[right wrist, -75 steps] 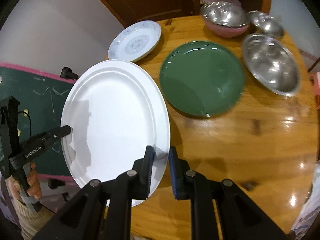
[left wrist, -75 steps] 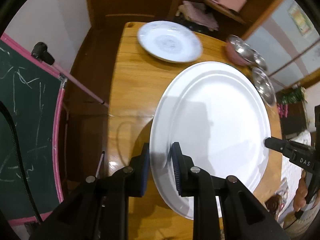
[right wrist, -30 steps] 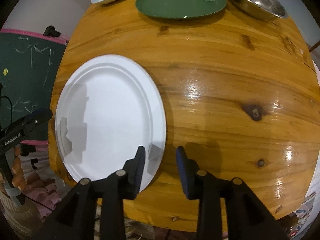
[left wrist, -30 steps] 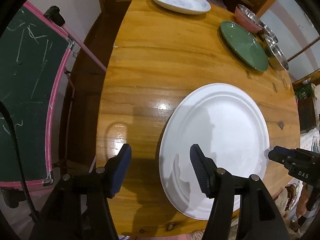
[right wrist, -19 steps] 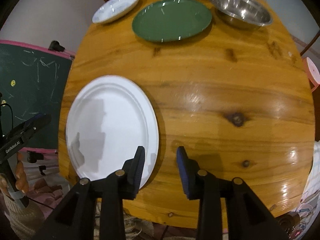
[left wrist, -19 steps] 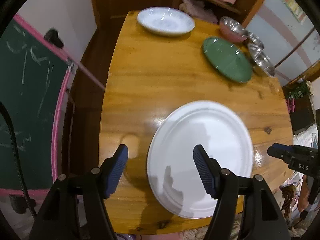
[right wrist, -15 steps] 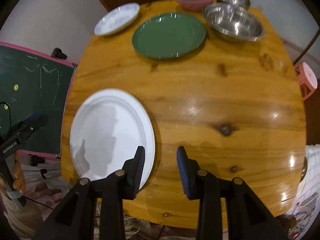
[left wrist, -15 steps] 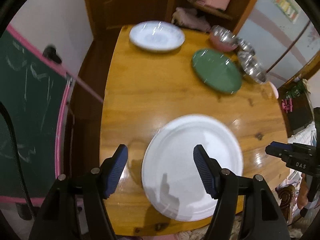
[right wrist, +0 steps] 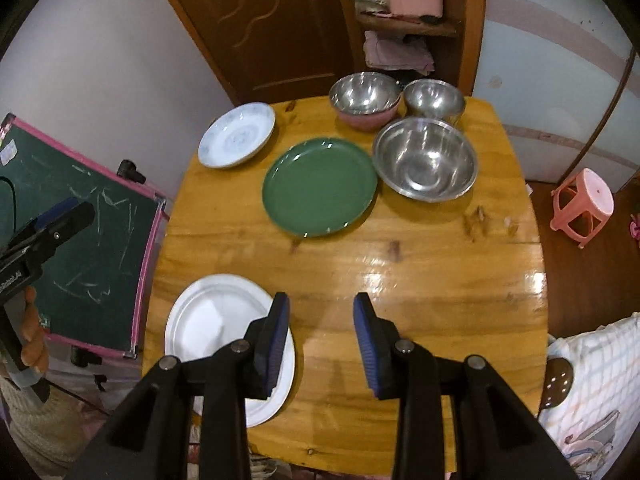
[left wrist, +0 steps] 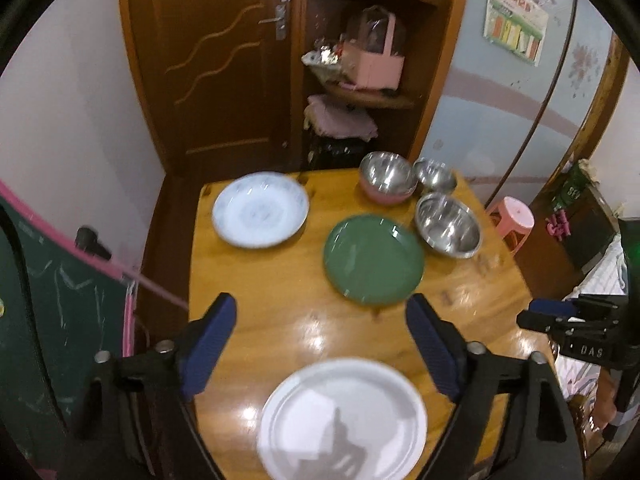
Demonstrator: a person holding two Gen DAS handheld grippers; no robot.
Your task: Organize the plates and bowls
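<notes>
A large white plate (left wrist: 342, 416) lies flat at the near edge of the wooden table (left wrist: 276, 304); it also shows in the right wrist view (right wrist: 216, 320). Farther back lie a green plate (left wrist: 374, 260) (right wrist: 320, 186) and a blue-patterned white plate (left wrist: 260, 210) (right wrist: 238, 134). Three steel bowls stand at the back right: a large one (right wrist: 426, 160), a small one (right wrist: 434, 98), and one nested in a pink bowl (right wrist: 366, 102). My left gripper (left wrist: 320, 344) is open wide and empty above the white plate. My right gripper (right wrist: 322, 340) is open and empty, right of that plate.
A green chalkboard with a pink frame (right wrist: 80, 200) stands at the table's left. A wooden door (left wrist: 212, 60) and a corner shelf with pink items (left wrist: 360, 64) are behind the table. A pink stool (right wrist: 582, 204) stands on the floor at the right.
Both grippers let go of the white plate, which now lies on the table's near edge. Both opened and drew up and back, so the whole table shows.
</notes>
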